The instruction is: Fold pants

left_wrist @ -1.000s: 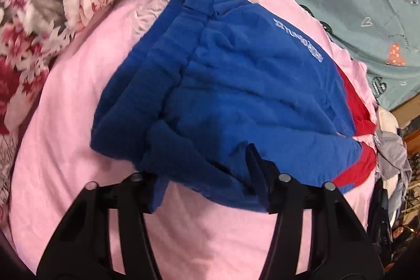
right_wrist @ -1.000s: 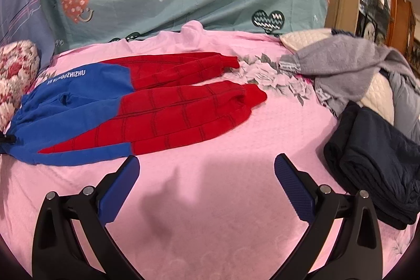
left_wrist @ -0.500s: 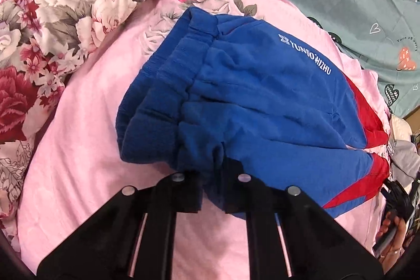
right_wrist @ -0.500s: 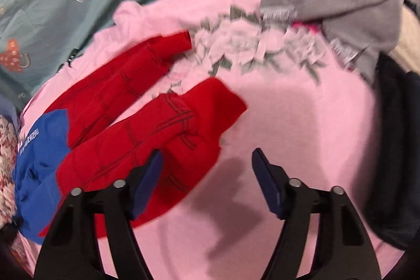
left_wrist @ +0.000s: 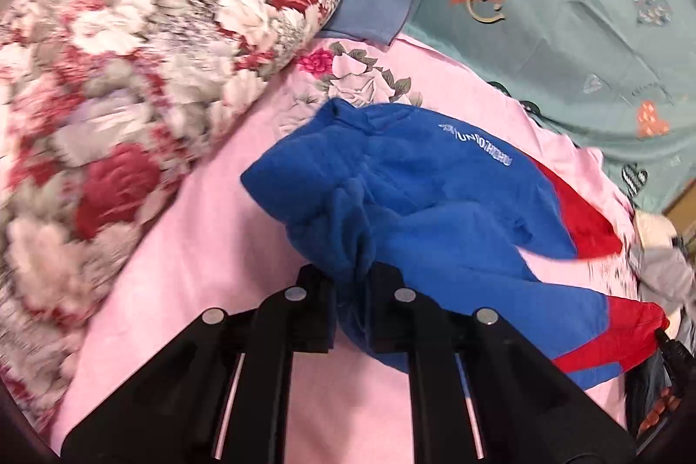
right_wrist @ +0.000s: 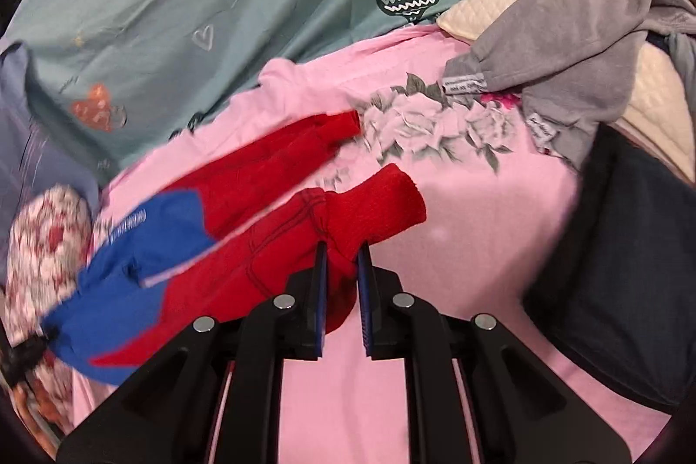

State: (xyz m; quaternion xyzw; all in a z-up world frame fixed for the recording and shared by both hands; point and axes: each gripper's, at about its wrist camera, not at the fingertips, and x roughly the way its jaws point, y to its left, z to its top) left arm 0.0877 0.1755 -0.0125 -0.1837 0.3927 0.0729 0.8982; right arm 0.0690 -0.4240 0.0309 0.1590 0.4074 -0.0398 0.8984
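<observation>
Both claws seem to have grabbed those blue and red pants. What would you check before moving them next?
1. Left gripper is shut on the blue waistband of the pants: ok.
2. Right gripper is shut on the near red leg cuff: ok.
3. Each grip holds every fabric layer: cannot tell, the cloth bunches between the fingers.
4. The far red leg lies on the near one: not ok, they lie apart.
5. Bare pink sheet lies beside the pants to fold on: ok.
6. The grey garment and dark folded pile lie apart from the pants: ok.
</observation>
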